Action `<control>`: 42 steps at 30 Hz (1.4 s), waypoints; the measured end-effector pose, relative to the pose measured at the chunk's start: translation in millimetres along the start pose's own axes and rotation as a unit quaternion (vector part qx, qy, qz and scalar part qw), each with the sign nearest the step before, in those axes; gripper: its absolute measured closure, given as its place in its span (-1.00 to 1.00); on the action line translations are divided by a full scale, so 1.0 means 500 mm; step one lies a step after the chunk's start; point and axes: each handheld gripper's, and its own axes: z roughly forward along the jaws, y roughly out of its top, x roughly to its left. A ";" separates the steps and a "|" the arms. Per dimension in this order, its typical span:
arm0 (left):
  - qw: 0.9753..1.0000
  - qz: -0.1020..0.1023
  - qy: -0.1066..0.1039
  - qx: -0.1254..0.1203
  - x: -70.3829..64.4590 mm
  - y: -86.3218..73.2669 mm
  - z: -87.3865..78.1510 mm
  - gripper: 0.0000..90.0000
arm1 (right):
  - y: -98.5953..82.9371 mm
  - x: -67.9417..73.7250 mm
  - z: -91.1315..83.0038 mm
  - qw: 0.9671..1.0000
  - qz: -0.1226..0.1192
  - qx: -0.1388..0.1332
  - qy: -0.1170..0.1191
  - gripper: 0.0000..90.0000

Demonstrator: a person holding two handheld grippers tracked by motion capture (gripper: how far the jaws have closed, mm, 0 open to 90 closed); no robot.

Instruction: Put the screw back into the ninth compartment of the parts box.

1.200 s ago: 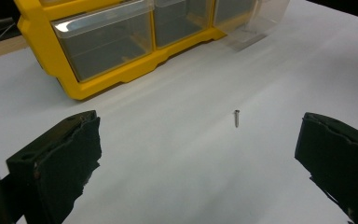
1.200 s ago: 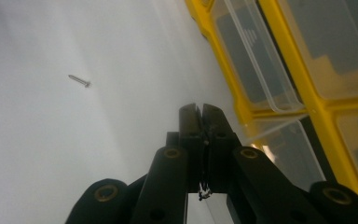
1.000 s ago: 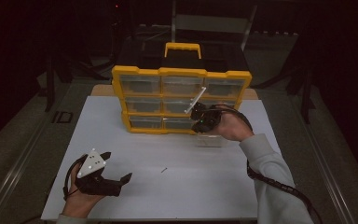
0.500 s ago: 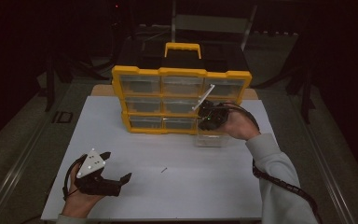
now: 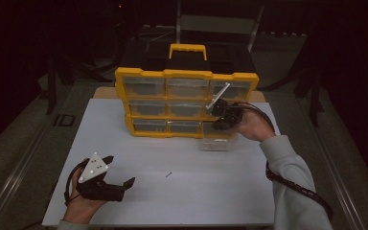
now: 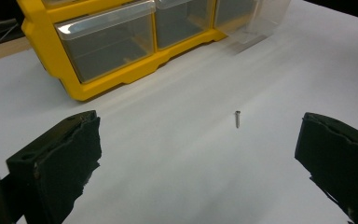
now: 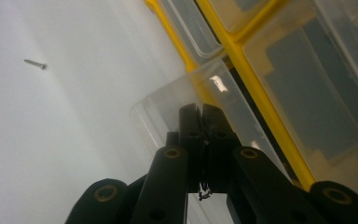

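Nearest the table's front edge, left gripper [image 5: 120, 184] rests with jaws spread wide, empty. Just beyond, a small screw [image 5: 168, 174] lies loose. Farther back, right gripper [image 5: 219, 125] pinches the pulled-out clear drawer [image 5: 218, 143], bottom-right of the yellow organizer [image 5: 187, 75].

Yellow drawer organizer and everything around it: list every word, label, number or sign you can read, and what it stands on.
None can be read.
Yellow organizer: frame and clear drawer fronts carry no visible lettering.
Pulled-out clear drawer: plain.
Screw: too small to tell.
Left claw, right claw: plain black, unmarked.
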 end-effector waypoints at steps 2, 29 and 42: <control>1.000 -0.001 0.000 -0.001 0.000 0.000 0.000 -0.98 | -0.001 0.000 -0.002 1.000 0.006 0.003 -0.001 0.95; 1.000 -0.002 -0.001 0.000 -0.001 -0.001 0.003 -0.98 | -0.015 -0.011 -0.006 1.000 -0.001 0.004 -0.007 -0.37; 1.000 -0.001 -0.002 0.000 -0.001 -0.001 0.003 -0.98 | 0.001 0.010 -0.007 1.000 -0.015 -0.014 -0.007 -0.48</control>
